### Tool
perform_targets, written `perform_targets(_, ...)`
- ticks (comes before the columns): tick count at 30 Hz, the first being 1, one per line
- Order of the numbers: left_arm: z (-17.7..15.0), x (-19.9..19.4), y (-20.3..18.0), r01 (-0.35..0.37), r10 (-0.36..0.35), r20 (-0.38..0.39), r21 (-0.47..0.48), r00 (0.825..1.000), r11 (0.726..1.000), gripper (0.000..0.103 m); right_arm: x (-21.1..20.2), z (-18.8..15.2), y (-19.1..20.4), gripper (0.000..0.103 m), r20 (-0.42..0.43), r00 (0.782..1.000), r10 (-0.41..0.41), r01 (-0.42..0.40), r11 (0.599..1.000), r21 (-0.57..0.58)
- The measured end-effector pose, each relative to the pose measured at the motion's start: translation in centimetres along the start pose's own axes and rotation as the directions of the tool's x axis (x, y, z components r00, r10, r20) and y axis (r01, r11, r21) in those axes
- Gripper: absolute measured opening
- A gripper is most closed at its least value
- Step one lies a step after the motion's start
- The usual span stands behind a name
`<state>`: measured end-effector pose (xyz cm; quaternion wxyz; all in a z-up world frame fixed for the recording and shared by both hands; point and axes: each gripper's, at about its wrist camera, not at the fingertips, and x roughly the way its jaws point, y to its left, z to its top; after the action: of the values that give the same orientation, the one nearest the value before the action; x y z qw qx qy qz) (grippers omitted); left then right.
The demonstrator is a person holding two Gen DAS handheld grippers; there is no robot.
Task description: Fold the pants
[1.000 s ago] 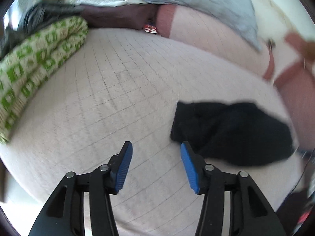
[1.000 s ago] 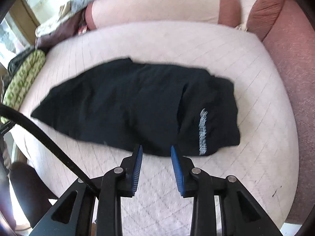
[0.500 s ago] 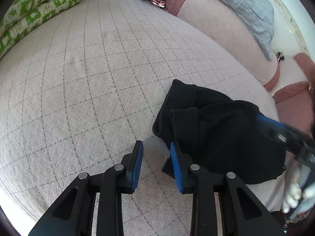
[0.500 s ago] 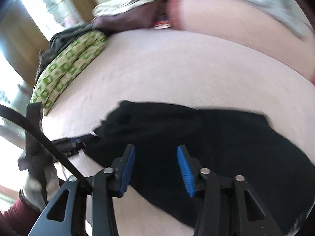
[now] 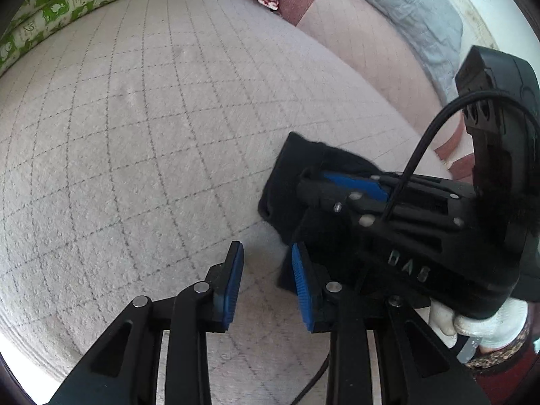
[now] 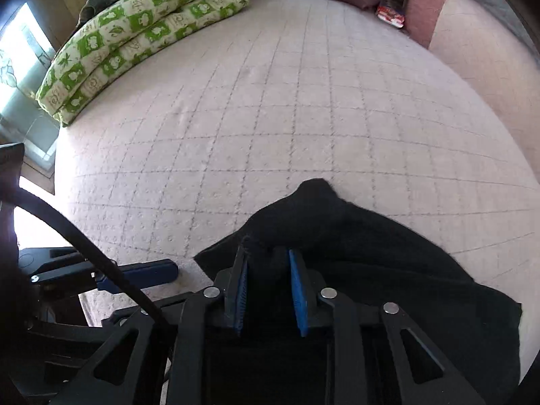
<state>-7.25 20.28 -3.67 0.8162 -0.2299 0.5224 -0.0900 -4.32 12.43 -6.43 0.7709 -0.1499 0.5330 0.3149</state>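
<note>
The black pants point(image 6: 371, 246) lie on the quilted pale bed cover point(image 6: 270, 118), near its front edge. My right gripper point(image 6: 268, 270) sits over the pants' near left end with black fabric between its blue pads, the jaws closed around a thick bunch of it. In the left wrist view the right gripper point(image 5: 337, 185) reaches in from the right over the pants' corner point(image 5: 290, 168). My left gripper point(image 5: 266, 270) is open just left of the pants' edge, its right pad touching or nearly touching the fabric, nothing held.
A folded green-and-white patterned quilt point(image 6: 135, 37) lies at the far left of the bed. Pink bolsters point(image 5: 354, 44) and a grey blanket point(image 5: 405, 6) line the back. A small red packet point(image 6: 389, 13) sits by the bolster. The bed's front edge is close below both grippers.
My right gripper has dropped onto the pants' left end and closed on the fabric. My left gripper has stayed by the same edge, and the right gripper now crosses its view.
</note>
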Motion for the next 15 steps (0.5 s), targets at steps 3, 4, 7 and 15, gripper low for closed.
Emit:
perform_targets(3, 0.7, -0.9, 0.7, 0.002, -0.001, 0.031, -0.026, 1.000, 1.000, 0.028, -1.6, 0.9, -1.0, 0.016, 0.055, 0.998, -0.015, 0.013, 0.999, 0.040)
perform_targets(4, 1.0, -1.0, 1.0, 0.011, -0.010, 0.034, -0.042, 0.999, 0.999, 0.028, -1.8, 1.6, -1.2, 0.016, 0.066, 0.998, -0.021, 0.018, 0.998, 0.052)
perform_targets(7, 1.4, -1.2, 1.8, 0.017, -0.015, 0.034, -0.071, 0.999, 0.997, 0.028, -1.3, 4.5, -2.2, 0.016, 0.077, 0.997, -0.029, 0.020, 0.994, 0.112)
perform_targets(15, 1.9, -1.9, 2.2, -0.029, 0.033, 0.059, -0.072, 0.998, 0.997, 0.028, 1.6, 6.8, -4.9, 0.036, 0.077, 0.995, 0.064, -0.084, 0.954, 0.288)
